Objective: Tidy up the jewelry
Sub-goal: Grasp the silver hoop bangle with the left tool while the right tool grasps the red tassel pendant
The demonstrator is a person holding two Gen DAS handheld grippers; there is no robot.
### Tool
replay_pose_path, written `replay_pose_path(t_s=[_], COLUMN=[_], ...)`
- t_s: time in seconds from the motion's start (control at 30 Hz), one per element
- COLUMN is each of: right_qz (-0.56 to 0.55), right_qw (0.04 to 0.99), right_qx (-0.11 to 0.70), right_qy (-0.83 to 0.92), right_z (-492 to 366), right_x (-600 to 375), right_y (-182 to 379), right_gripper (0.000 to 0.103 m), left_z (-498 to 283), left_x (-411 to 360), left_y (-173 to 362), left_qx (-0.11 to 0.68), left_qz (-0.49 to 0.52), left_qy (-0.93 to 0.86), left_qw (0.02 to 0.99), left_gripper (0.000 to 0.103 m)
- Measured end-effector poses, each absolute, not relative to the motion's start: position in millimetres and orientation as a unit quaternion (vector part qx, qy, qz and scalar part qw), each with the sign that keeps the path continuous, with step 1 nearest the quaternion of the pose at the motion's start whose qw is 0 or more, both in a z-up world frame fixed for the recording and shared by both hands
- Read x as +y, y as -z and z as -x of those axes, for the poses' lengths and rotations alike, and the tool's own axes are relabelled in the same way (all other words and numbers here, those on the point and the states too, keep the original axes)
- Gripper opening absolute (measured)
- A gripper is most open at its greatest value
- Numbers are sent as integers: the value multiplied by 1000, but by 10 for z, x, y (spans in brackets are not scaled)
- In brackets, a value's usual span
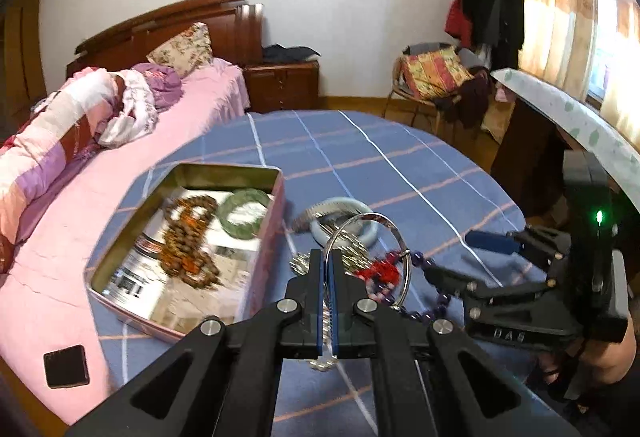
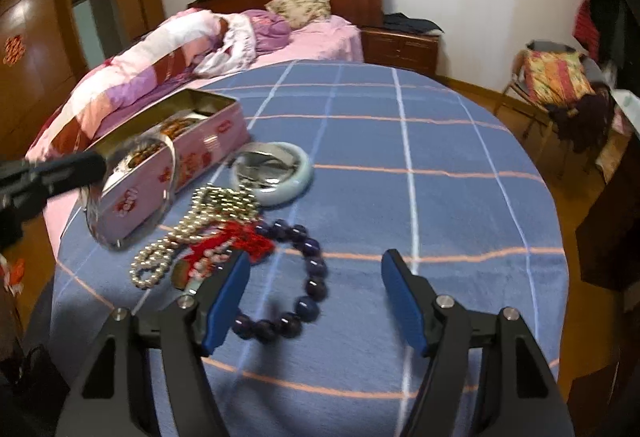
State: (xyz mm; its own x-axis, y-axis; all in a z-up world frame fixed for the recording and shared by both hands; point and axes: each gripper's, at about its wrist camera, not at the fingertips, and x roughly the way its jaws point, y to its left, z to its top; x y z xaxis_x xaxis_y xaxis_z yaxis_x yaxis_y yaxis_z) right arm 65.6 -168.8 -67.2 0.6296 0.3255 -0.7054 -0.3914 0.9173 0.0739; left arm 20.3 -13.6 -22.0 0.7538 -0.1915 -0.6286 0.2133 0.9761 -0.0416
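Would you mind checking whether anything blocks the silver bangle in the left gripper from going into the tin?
Nothing visible does. The left gripper is shut on the bangle, held up beside the open tin. The tin holds brown beads and a green bangle, with bare floor left.

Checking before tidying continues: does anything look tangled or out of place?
Yes: beside the tin, a pearl strand, red tassel and purple bead bracelet lie heaped and overlapping on the blue cloth.
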Motion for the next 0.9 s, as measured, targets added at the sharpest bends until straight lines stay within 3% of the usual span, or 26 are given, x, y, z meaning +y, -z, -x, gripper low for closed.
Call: replay_pose_path(t_s=[0.47,0.57,0.6,0.63,0.9], right_qz=[66,59,58,56,27], right_qw=[888,875,872,871,892], right_qx=[389,409,414,415,363], right_qy=[-238,-252,-255,-257,-267], right_z=[-785,-839,-852,-857,-739], right_x=[-1317,-1282,-1278,-1283,-1453], right_y=[687,758,779,786,430], right_gripper=[59,41,21,11,5], left_z=[-279,-288,-291,-293,-280], left_x=[90,90,94,99,118], left_y=[232,255,252,250,232], left_qx=[334,338,339,339,336], left_qz=[7,12,14,15,17], left_qy=[87,87,86,86,85], left_qw=[938,937,937,937,938], left_gripper=[1,0,0,1,1])
